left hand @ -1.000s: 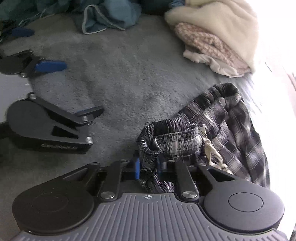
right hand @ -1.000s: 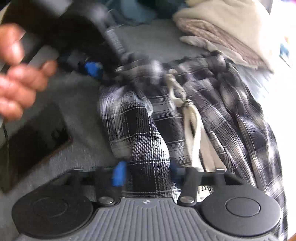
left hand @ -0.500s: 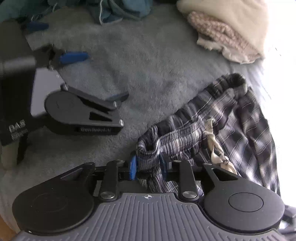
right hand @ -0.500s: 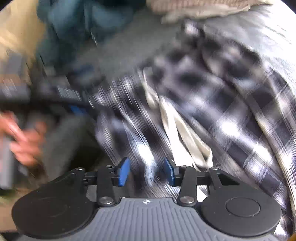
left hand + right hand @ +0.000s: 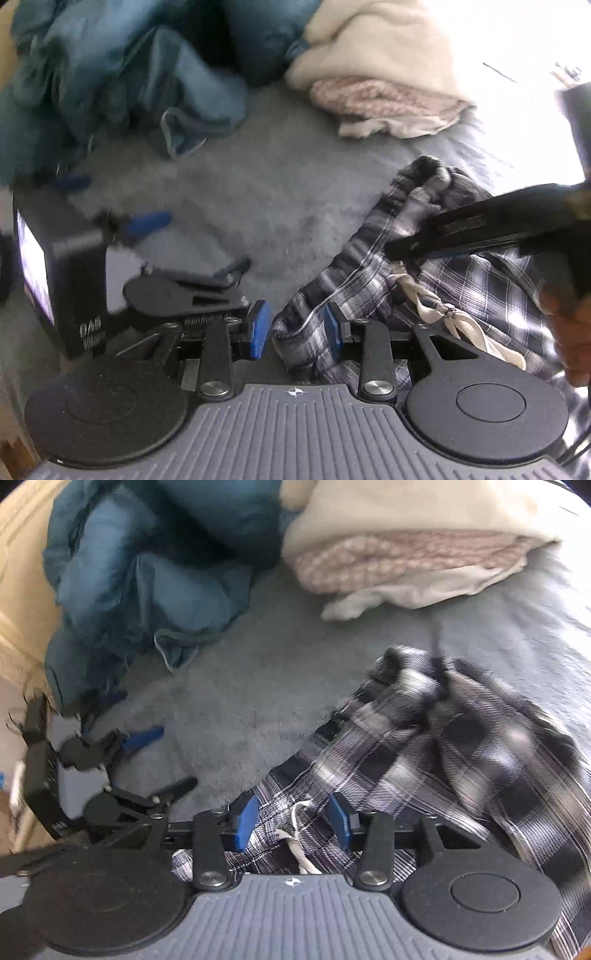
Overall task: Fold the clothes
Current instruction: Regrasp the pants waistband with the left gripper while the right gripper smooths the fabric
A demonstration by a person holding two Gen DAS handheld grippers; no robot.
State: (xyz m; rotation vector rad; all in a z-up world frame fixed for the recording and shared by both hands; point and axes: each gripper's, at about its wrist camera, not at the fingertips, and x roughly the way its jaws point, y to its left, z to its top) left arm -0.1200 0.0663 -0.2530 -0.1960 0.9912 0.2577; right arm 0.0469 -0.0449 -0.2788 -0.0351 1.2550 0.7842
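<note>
Garment: crumpled black-and-white plaid drawstring shorts [image 5: 454,280] on a grey fleece bed cover [image 5: 280,192], directly ahead of both tongs and spreading to their right.
Left tongs [image 5: 294,329]: blue pads apart, having just been opening; the gathered waistband lies between them, against the right pad and clear of the left, so no grip.
Right tongs [image 5: 293,816]: blue pads apart after a recent closing movement; plaid cloth and a strand of the cream drawstring cord [image 5: 301,849] lie loosely between them, not pinched.
Cord: its knotted end lies on the cloth just right of the left tongs.
Other gear: a spare black gripper with blue tips [image 5: 177,291] lies on the cover to the left of both tongs.
Background: rumpled teal bedding [image 5: 147,572] far ahead to the left; a folded cream and pink knit blanket pile [image 5: 406,554] far ahead to the right.
Person: a hand [image 5: 570,332] shows at the right edge of the left view, blurred.
</note>
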